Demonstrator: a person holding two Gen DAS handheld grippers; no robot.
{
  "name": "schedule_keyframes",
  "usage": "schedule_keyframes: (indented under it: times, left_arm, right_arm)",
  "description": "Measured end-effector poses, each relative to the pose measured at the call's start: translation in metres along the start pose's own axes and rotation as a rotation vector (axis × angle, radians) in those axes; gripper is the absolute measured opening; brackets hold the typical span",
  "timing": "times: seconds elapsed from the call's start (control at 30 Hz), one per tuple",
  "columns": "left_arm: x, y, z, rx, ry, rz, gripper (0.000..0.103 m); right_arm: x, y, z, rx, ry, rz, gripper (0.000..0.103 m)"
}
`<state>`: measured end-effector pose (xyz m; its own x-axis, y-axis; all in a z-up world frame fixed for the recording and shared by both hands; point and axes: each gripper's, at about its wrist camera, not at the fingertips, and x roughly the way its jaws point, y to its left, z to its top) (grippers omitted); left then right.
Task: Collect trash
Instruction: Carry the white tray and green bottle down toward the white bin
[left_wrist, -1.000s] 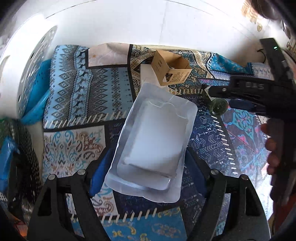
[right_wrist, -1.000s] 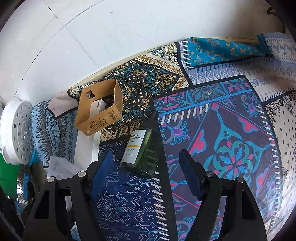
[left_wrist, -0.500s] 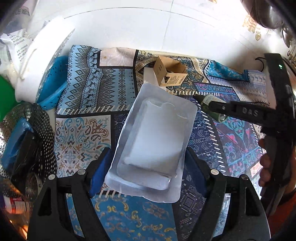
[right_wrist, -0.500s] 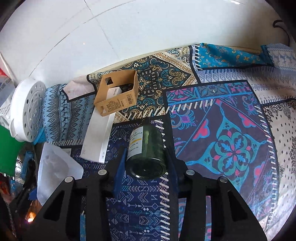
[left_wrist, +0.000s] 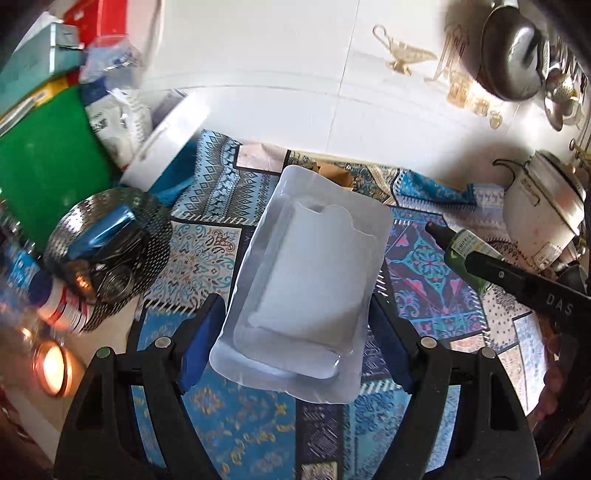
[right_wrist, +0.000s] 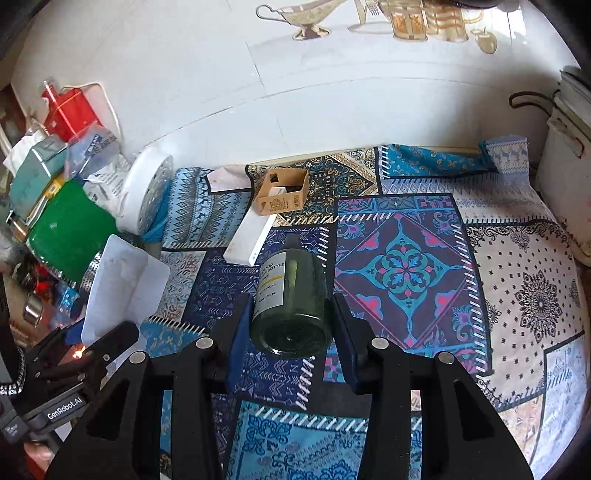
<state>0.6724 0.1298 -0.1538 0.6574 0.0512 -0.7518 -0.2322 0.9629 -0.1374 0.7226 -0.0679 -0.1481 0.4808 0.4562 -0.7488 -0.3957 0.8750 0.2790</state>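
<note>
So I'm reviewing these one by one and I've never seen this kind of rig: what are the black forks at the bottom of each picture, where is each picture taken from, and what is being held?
There is no robot here. A person holds a hand-held two-finger gripper in each hand, and each gripper carries a wide-angle camera looking forward along its fingers, so the black forks are the gripper's own fingers.

In the left wrist view, the left gripper is closed on a clear plastic blister pack. In the right wrist view, the right gripper has just closed its jaws on a dark green bottle, gripped near its base with the neck pointing away.

Below is a patterned cloth. On it lie a small brown cardboard box and a flat white box. At the left edge stands a perforated metal basket with things already inside.
</note>
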Motion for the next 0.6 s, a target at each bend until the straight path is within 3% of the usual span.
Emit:
schedule_keyframes:
  times: [0.33, 0.6]
  left_arm:
    - [-0.077, 0.001, -0.037, 0.000, -0.058, 0.009, 0.078]
    - [-0.108, 0.025, -0.091, 0.035, -0.017, -0.072, 0.078]
  right_arm:
    - [-0.068, 0.030, -0.047, -0.014, -0.068, 0.041, 0.039]
    - [-0.097, 0.061, -0.112, 0.049, -0.084, -0.016, 0.039]
